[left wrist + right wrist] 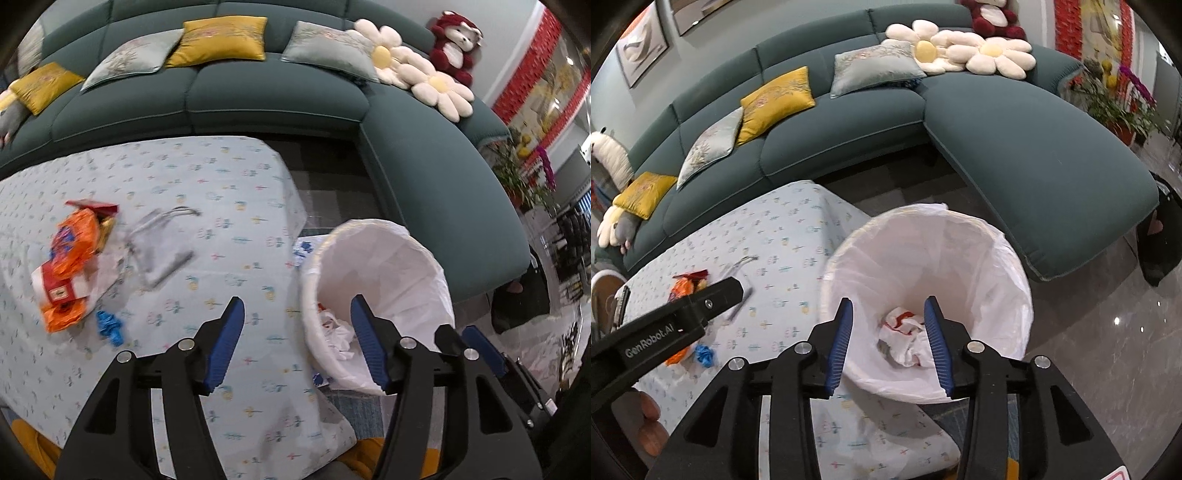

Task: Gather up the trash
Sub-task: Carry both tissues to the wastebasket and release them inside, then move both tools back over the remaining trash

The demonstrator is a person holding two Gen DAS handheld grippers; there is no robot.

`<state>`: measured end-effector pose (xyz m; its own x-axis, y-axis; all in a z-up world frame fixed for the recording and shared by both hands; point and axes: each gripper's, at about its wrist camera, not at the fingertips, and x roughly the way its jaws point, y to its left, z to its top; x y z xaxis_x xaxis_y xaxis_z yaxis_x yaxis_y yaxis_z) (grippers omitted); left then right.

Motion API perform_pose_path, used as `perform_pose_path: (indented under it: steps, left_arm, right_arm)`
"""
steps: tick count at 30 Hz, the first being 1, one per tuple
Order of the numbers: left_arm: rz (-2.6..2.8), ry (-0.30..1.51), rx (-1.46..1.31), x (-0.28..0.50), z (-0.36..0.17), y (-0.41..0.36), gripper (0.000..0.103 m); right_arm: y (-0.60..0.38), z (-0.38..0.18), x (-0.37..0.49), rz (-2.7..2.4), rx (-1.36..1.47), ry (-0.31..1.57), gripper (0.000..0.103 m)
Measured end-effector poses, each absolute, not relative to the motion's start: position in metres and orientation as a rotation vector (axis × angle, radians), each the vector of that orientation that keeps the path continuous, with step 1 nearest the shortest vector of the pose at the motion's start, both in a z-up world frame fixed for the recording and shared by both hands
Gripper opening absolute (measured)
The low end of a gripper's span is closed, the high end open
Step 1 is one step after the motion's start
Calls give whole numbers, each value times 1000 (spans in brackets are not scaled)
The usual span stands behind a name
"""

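A white-lined trash bin (384,258) stands on the floor at the table's right edge and shows in the right wrist view (960,240) too. Crumpled white and red trash (905,339) lies at its bottom. On the table, orange and red wrappers (70,258), a clear plastic bag (159,243) and a small blue crumpled piece (110,326) lie at the left. My left gripper (297,347) is open and empty over the table's right edge. My right gripper (890,347) is open and empty above the bin's mouth.
The low table (229,206) has a light patterned cloth. A dark green curved sofa (1015,147) with cushions wraps around behind and to the right. A black object (1160,240) stands on the floor by the sofa's end. Potted plants (1119,107) stand far right.
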<state>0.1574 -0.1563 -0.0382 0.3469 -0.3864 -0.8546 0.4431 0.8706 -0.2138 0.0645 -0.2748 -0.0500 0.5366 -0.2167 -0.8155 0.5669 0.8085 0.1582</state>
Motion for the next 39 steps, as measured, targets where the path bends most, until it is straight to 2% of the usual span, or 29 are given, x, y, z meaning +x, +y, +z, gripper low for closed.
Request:
perform_pose_path:
  steps: [2,13,18,22,39]
  left_arm:
    - [-514,1092,39,160,-37,-141,62]
    - [-395,1082,-27,171,-33,-57,62]
    - [-339,1074,-49,173,-33,-22,69]
    - [-284,1099,-97,176,-40,11,69]
    - [-120,1183,-210,195,-85,107,71]
  right_arm:
    - [-265,-46,68,-469,421,892,41]
    - [-199,-31,89,-384,347,902,46]
    - [-169,-25,97,-345,316,906,48]
    - [-146,-25,104,-315,290,918,48]
    - [-64,-65,144,-175,227,1027,49]
